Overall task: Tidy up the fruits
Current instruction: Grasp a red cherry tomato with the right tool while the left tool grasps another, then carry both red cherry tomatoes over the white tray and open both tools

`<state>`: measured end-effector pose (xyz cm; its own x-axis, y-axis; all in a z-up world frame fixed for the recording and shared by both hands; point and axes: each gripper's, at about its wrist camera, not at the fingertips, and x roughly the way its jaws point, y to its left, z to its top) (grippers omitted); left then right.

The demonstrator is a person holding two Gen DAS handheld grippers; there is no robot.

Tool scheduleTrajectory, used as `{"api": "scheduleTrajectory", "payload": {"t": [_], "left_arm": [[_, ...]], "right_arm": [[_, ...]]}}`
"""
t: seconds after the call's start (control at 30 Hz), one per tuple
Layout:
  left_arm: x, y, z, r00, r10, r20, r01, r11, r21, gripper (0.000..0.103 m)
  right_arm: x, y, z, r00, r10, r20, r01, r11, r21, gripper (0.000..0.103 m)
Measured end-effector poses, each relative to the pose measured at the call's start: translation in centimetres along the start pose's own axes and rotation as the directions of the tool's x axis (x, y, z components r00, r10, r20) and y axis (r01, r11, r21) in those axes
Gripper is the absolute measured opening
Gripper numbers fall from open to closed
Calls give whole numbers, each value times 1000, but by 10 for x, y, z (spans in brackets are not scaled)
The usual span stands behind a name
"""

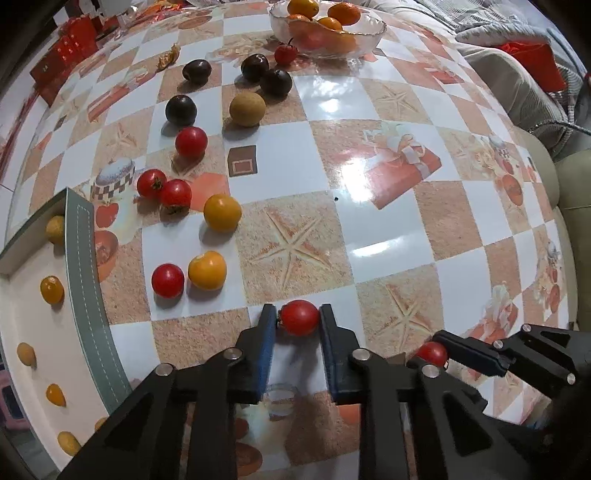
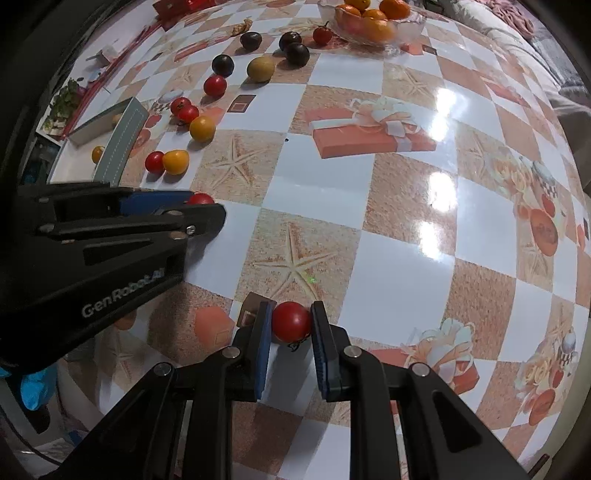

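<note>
My left gripper (image 1: 298,317) is shut on a red cherry tomato (image 1: 298,316) just above the table. My right gripper (image 2: 290,320) is shut on another red cherry tomato (image 2: 291,320); it also shows in the left wrist view (image 1: 431,353). Loose fruit lies ahead left: red tomatoes (image 1: 168,280) (image 1: 191,142), yellow fruits (image 1: 207,270) (image 1: 222,213), dark plums (image 1: 180,110) and a tan fruit (image 1: 246,109). A white tray (image 1: 29,317) with a grey-green rim at the left holds several small yellow fruits (image 1: 51,290).
A glass bowl (image 1: 365,35) with oranges stands at the table's far side, a red tomato (image 1: 285,54) beside it. Red packets (image 1: 70,51) lie at the far left. A sofa (image 1: 517,81) borders the table on the right. The tablecloth (image 1: 388,236) is checkered.
</note>
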<state>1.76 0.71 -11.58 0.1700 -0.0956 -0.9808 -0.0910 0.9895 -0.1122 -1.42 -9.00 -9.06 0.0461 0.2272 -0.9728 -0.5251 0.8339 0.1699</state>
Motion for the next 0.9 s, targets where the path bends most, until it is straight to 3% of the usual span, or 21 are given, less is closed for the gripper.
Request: {"api": "scheduleTrajectory", "payload": {"t": [0.13, 0.5, 0.9], "left_arm": [[-9, 14, -9, 998, -59, 1, 59, 997, -42, 24], [-30, 31, -19, 998, -64, 24, 66, 995, -70, 24], [-60, 60, -38, 995, -55, 78, 64, 991, -115, 24]], "right_arm": [[-12, -17, -3, 1000, 20, 2, -20, 999, 27, 22], [-21, -24, 6, 998, 58, 6, -58, 997, 59, 22], [-22, 0, 18, 998, 65, 3, -65, 997, 37, 23]]}}
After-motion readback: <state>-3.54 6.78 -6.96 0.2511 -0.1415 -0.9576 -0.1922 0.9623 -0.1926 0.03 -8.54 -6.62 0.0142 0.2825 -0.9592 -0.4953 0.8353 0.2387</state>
